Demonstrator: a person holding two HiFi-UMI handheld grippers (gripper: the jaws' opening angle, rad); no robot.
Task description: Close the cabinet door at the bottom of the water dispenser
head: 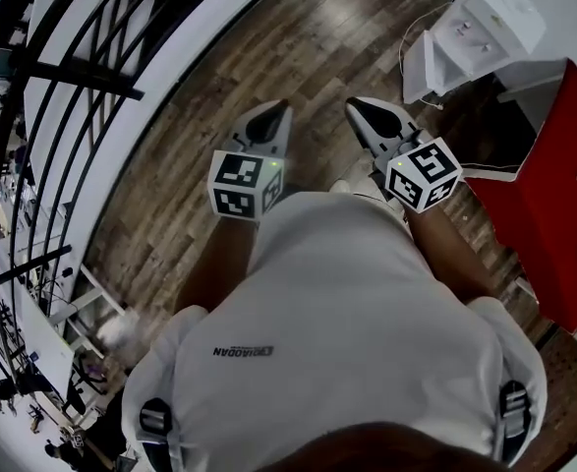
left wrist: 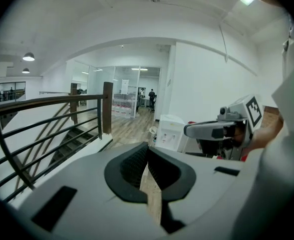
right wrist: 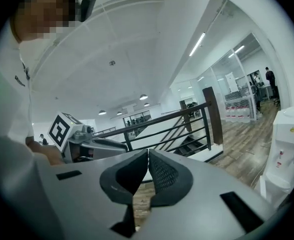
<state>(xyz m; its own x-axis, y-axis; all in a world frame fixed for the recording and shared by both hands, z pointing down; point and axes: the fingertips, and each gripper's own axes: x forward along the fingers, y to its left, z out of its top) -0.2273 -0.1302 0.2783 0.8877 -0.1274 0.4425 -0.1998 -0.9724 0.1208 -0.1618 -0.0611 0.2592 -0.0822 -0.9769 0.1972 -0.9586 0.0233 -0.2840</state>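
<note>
The white water dispenser [head: 477,26] stands on the wood floor at the head view's top right, well ahead of both grippers. A white panel [head: 416,67] juts out at its lower front; I cannot tell if this is the cabinet door. My left gripper [head: 276,114] and right gripper [head: 359,109] are held side by side in front of the person's chest, both shut and empty. The left gripper view shows its jaws [left wrist: 148,154] closed, the dispenser [left wrist: 169,133] small beyond them and the right gripper [left wrist: 207,130] alongside. In the right gripper view the jaws [right wrist: 148,156] are closed, with the dispenser [right wrist: 288,151] at the right edge.
A dark metal stair railing [head: 62,116] with a white base runs along the left; stairs drop behind it [left wrist: 66,144]. A red cabinet [head: 553,195] stands at the right beside the dispenser. Wood floor [head: 308,37] lies between me and the dispenser. People stand far down the hall [left wrist: 151,98].
</note>
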